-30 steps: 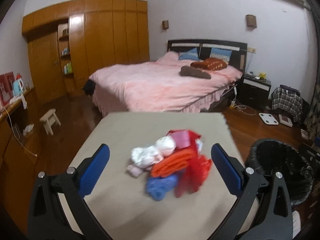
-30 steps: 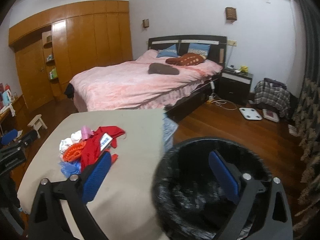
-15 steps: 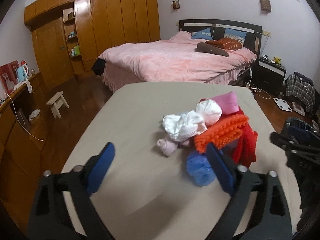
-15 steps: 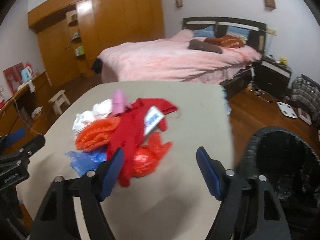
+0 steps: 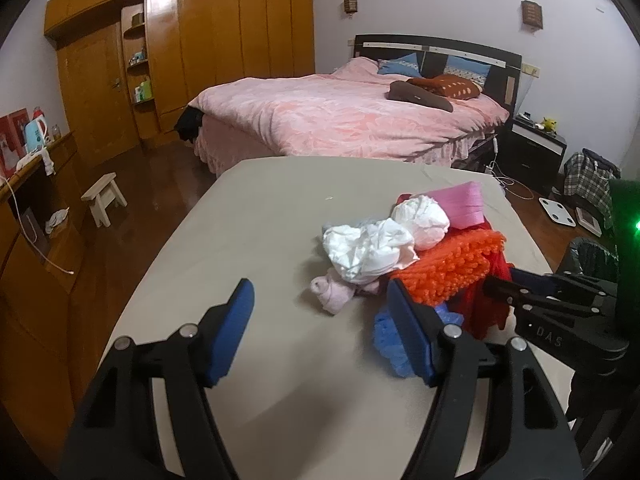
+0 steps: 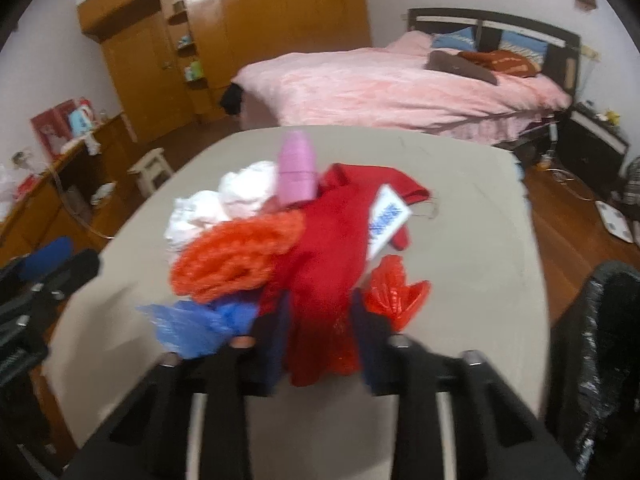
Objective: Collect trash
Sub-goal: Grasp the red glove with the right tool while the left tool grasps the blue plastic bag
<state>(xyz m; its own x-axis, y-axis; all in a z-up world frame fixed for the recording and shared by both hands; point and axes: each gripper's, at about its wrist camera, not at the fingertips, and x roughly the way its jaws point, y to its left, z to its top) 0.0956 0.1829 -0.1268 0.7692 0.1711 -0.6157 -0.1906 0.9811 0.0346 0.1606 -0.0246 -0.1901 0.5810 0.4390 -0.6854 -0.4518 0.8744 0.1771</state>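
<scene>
1. The right wrist view is motion-blurred; edges of the right gripper point(image 6: 320, 332) and the print on the white card point(image 6: 388, 216) cannot be read.
2. The right gripper's jaws stand either side of the lower end of the red cloth point(image 6: 328, 264). They are narrowly spaced; whether they press the cloth cannot be told through the blur.
3. The left gripper point(image 5: 320, 320) has its jaws spread wide with nothing between them. Its right finger covers part of the blue plastic bag point(image 5: 386, 336).
4. The trash pile lies on the beige table point(image 5: 248, 240), toward its right half. It comprises crumpled white paper point(image 5: 368, 248), a pink sock point(image 5: 332, 294), an orange chenille cloth point(image 5: 452, 264), a pink item point(image 5: 464, 202) and a red plastic bag point(image 6: 396, 294).
5. The red cloth is largely hidden behind the orange cloth in the left wrist view.
6. The black-lined trash bin point(image 6: 600, 344) stands at the table's right edge, cut off by the frame.
7. Beyond the table: a pink bed point(image 5: 348, 116), a wooden wardrobe point(image 5: 224, 52), a small stool point(image 5: 105, 198).
</scene>
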